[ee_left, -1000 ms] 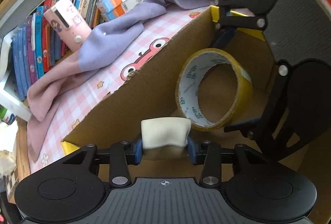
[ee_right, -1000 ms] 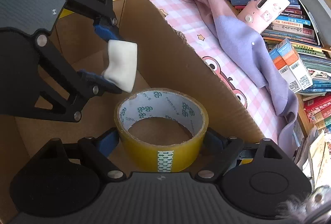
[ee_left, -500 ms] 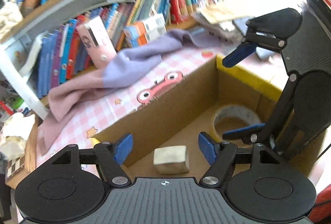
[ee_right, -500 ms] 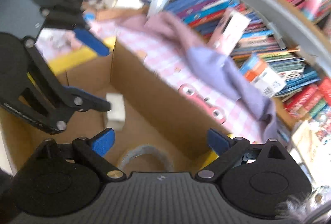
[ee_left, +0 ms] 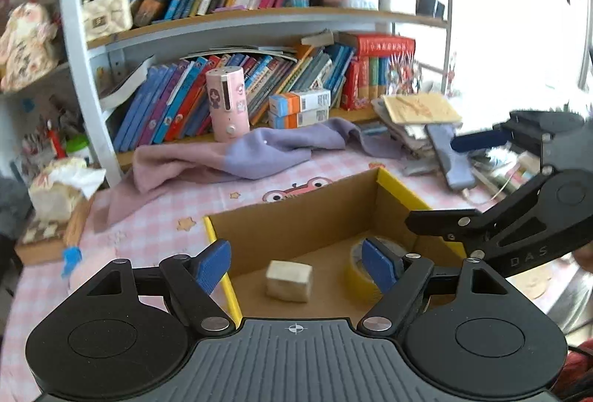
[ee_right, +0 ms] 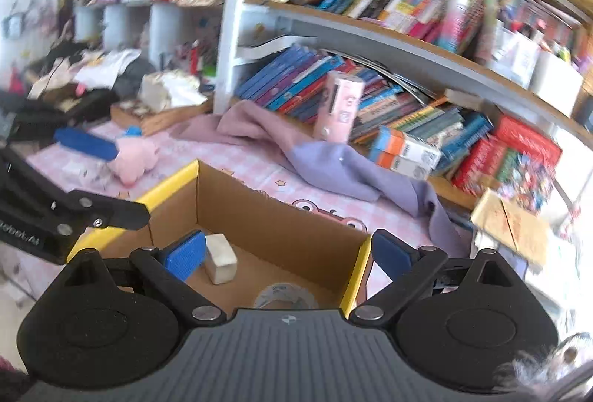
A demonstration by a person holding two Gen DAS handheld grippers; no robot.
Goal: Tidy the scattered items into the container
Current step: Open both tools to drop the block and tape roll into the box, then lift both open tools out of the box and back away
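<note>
Tape roll (ee_left: 357,270): we see only part of it in the left wrist view, the left gripper's right pad covering the rest; in the right wrist view (ee_right: 284,295) its near half is hidden behind the gripper body.
Box (ee_left: 296,220): its near wall is hidden under both gripper bodies.
Right gripper (ee_left: 437,179): cut off by the right edge of the left wrist view.
Book spines (ee_right: 415,9): blurred; we cannot read any title.
Pink soft object (ee_right: 135,157): blurred; we cannot identify it.
</note>
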